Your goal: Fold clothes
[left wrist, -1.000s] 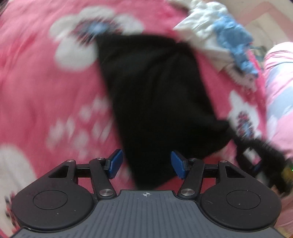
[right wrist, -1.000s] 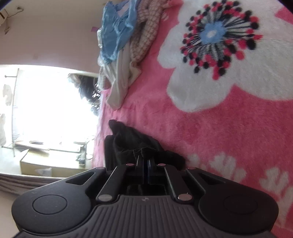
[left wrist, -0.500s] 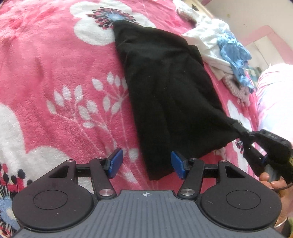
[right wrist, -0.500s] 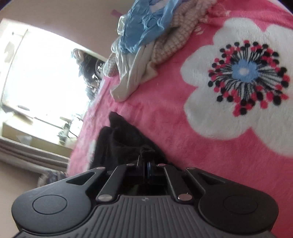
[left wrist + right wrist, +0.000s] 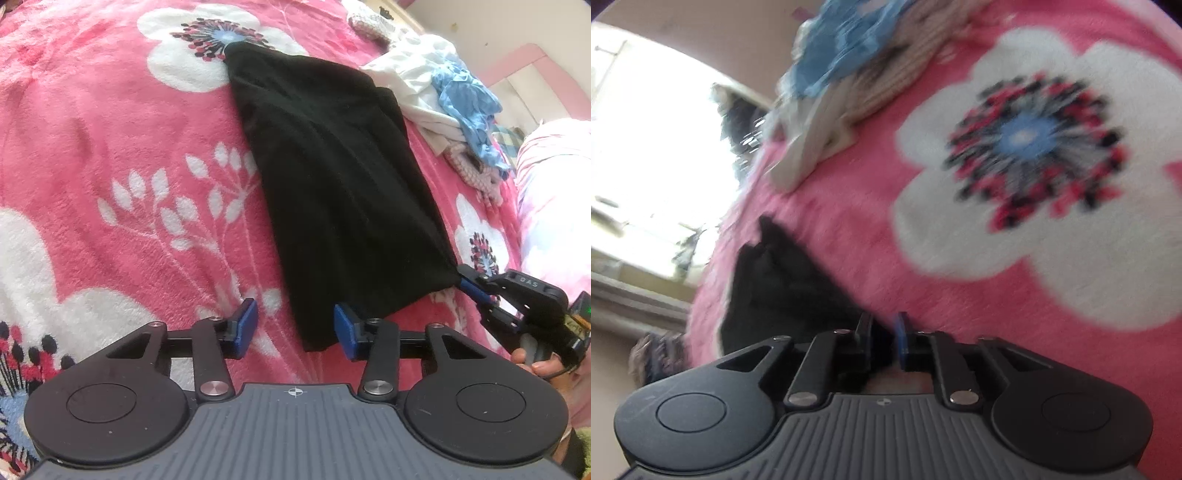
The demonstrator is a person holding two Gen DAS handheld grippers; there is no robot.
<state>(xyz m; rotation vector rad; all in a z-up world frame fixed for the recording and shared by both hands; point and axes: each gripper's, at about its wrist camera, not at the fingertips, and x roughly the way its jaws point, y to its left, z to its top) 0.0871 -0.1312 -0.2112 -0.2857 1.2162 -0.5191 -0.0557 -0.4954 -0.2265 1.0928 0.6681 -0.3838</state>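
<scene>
A black garment [image 5: 340, 184] lies folded flat on the pink flowered blanket [image 5: 110, 155], running from far centre to near right. My left gripper [image 5: 294, 328] hovers open over the garment's near corner, with nothing between its blue pads [image 5: 243, 325]. In the left wrist view my right gripper [image 5: 471, 282] sits at the garment's near right corner, held by a hand [image 5: 535, 363]. In the blurred right wrist view my right gripper [image 5: 882, 334] shows a narrow gap between its fingers. The black garment [image 5: 783, 280] lies just left of them, touching the left finger.
A pile of white, blue and knitted clothes [image 5: 447, 107] lies at the far right of the blanket, also seen as clothes [image 5: 849, 74] ahead of the right gripper. A pink pillow [image 5: 554, 192] borders the right side. A bright window [image 5: 653, 147] is at the left.
The right gripper's fingers, shut on the black garment before, have parted slightly. The garment has been drawn out flatter. The left gripper stayed open and came closer to the near corner.
</scene>
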